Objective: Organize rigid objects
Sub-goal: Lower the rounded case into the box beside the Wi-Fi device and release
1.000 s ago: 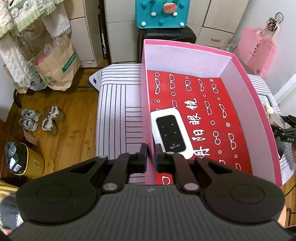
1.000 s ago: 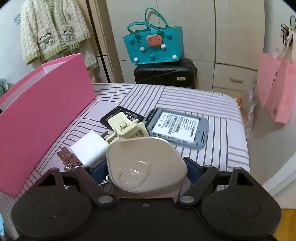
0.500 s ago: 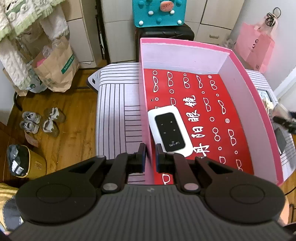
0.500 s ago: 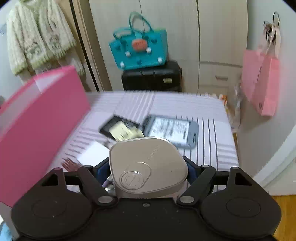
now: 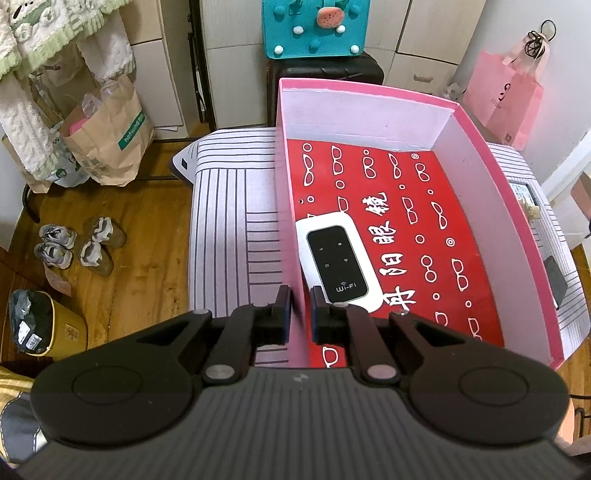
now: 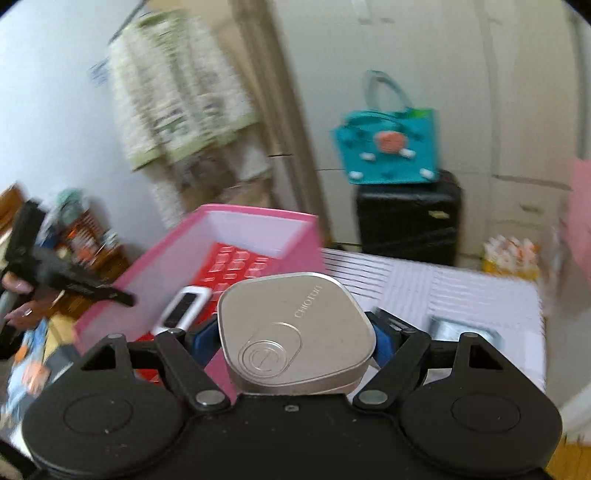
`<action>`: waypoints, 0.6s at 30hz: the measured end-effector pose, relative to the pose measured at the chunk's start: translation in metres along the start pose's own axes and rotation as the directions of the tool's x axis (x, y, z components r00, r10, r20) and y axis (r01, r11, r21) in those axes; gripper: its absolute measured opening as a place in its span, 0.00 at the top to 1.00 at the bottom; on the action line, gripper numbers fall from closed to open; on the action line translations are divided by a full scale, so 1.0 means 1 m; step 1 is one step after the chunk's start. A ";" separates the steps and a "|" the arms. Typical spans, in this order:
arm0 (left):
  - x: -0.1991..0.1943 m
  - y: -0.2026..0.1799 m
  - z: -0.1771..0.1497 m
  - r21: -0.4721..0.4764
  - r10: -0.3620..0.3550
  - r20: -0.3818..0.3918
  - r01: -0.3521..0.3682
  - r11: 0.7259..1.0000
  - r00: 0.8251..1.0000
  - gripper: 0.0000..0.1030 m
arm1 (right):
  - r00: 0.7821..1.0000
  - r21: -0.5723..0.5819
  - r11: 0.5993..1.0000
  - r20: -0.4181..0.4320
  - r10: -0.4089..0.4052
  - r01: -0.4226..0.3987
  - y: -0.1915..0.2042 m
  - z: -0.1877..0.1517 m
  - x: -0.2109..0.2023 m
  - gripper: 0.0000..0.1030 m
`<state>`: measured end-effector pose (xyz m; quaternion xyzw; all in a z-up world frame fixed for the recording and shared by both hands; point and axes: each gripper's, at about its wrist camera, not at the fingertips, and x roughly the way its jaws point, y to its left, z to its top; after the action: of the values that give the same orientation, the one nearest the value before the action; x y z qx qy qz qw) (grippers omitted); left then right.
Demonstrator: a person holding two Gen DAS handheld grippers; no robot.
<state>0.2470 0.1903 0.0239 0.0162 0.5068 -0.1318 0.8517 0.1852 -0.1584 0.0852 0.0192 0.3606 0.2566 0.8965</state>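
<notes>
Blurred all over in the right wrist view: knitted coat (image 6: 177, 92) on the wall just a smear, teal bag (image 6: 388, 147) soft at the edges. Can't read the red pattern inside the pink box (image 6: 258, 225). White wifi box (image 6: 183, 308) half hidden behind the silver case (image 6: 295, 332). Bottom of that case hidden by the right gripper (image 6: 295, 338) body. Grey flat thing (image 6: 461, 330) on the striped table (image 6: 443, 280) mostly covered by a finger. Pink bag (image 6: 581, 206) cut off at the right edge.

Near wall of the pink box (image 5: 291, 221) lost behind the left gripper (image 5: 300, 314). Small things past the far wall (image 5: 532, 210) too tiny to tell. Teal bag (image 5: 314, 29) cut off at the top.
</notes>
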 end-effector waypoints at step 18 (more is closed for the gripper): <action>0.000 0.006 0.002 -0.022 -0.040 -0.013 0.040 0.999 0.999 0.92 | 0.894 -0.291 0.957 -0.428 -0.132 0.002 0.105 0.046 0.204 0.19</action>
<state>0.2500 0.1962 0.0237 -0.0024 0.5143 -0.1430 0.8456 0.2928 0.0358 0.0126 -0.1806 0.5151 0.2715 0.7927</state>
